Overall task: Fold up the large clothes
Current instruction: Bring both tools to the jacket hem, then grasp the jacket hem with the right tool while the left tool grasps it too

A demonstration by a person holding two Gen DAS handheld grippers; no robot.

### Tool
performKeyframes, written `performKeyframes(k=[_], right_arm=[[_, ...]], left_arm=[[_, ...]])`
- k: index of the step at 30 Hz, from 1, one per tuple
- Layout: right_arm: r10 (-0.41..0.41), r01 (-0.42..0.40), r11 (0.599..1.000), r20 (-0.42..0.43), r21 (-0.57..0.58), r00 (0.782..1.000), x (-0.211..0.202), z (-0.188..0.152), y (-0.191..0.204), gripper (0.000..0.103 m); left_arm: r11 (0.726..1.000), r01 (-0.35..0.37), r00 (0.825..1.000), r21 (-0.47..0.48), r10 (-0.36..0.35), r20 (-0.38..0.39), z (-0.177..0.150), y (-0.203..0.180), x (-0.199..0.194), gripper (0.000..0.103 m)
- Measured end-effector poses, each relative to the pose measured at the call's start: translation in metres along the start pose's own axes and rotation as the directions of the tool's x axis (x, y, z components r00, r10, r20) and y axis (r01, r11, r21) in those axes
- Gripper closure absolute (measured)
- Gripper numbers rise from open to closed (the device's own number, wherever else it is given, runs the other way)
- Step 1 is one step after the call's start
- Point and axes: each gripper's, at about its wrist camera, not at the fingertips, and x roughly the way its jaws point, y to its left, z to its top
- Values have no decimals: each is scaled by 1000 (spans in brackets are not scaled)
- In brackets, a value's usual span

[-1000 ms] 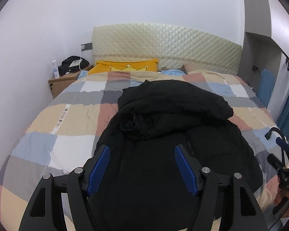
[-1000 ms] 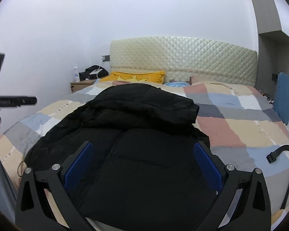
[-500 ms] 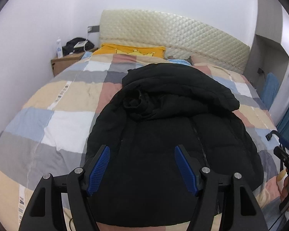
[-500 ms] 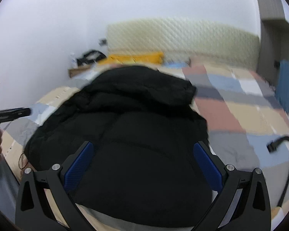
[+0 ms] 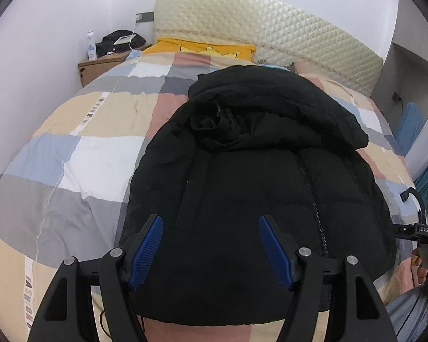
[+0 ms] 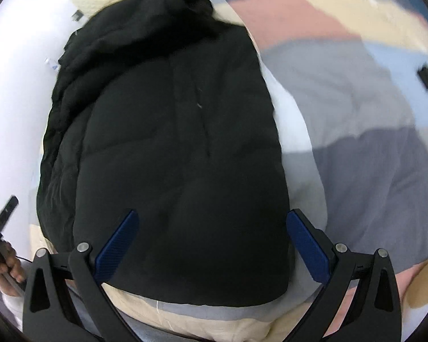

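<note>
A black hooded puffer jacket (image 5: pixel 256 176) lies on the bed, zipper up, hood bunched toward the headboard. It fills the right wrist view (image 6: pixel 168 148), which is blurred. My left gripper (image 5: pixel 211 222) is open and empty, above the jacket's lower left part near the hem. My right gripper (image 6: pixel 211 216) is open and empty, above the jacket's lower right part near the hem. Neither touches the fabric as far as I can see.
The bed has a checked quilt (image 5: pixel 71 148), a yellow pillow (image 5: pixel 202 48) and a padded headboard (image 5: pixel 271 28). A wooden nightstand (image 5: pixel 100 65) with a bottle and a black bag stands at the back left. The other gripper and hand show at the right edge (image 5: pixel 422 236).
Both grippers have moved forward and tipped down over the jacket's hem. The right one tilted most, so its view now looks down on the jacket. Both stayed open.
</note>
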Motion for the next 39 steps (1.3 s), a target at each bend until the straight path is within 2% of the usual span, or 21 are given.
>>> performKeyframes(k=[4,9,13,17,18,19,23,25,26,28,30,32,34,35,39], right_arm=[[37,-32,997,-66,68,997,16,3,-21,0],[160,-136,979,-159,155,974,42,0,-33,0],[197,-182,977,-147,108,969,35,-2,-16,6],[274,-267,959,-69,95,959,18,-3,-6,25],[304,-299,950,-42,91,952,11,-2,-6,34],[364,-363,928,1,81,931,1,-1,-4,36],[480,-481,877,96,-14,872,-28,-3,12,37],[495,-494,869,105,-38,862,-32,-4,18,38],[489,-488,872,97,-40,867,-31,-4,20,38],[448,-448,894,72,-13,891,-26,-7,12,37],[383,-386,920,52,63,922,-12,-8,5,36],[356,-357,925,32,130,934,-1,-12,-4,36],[275,-271,950,-1,152,962,9,-15,-6,36],[245,-240,957,-13,164,969,13,-17,-7,36],[198,-186,961,-39,204,979,26,-20,-8,21]], left_arm=[[1000,-13,999,-12,13,-34,-1,1,8,34],[999,-3,997,-54,-1,-81,-1,10,20,34],[996,13,993,-89,-23,-117,-2,17,27,34],[995,9,990,-95,-23,-140,-4,17,31,34],[996,10,989,-87,-22,-144,-4,16,32,34],[997,6,989,-74,-16,-146,-5,13,32,34],[999,-12,989,-40,6,-149,-5,8,33,34],[999,-17,988,-41,10,-152,-5,8,34,34],[999,-18,988,-43,11,-157,-5,9,35,34],[999,-22,986,-47,14,-163,-6,9,36,34],[998,-24,986,-50,16,-166,-6,11,37,34],[998,-24,986,-54,14,-166,-6,11,37,34],[998,-25,986,-56,15,-168,-6,11,37,34],[998,-25,985,-55,15,-169,-6,11,37,34],[998,-3,983,-66,-9,-183,-6,13,40,34]])
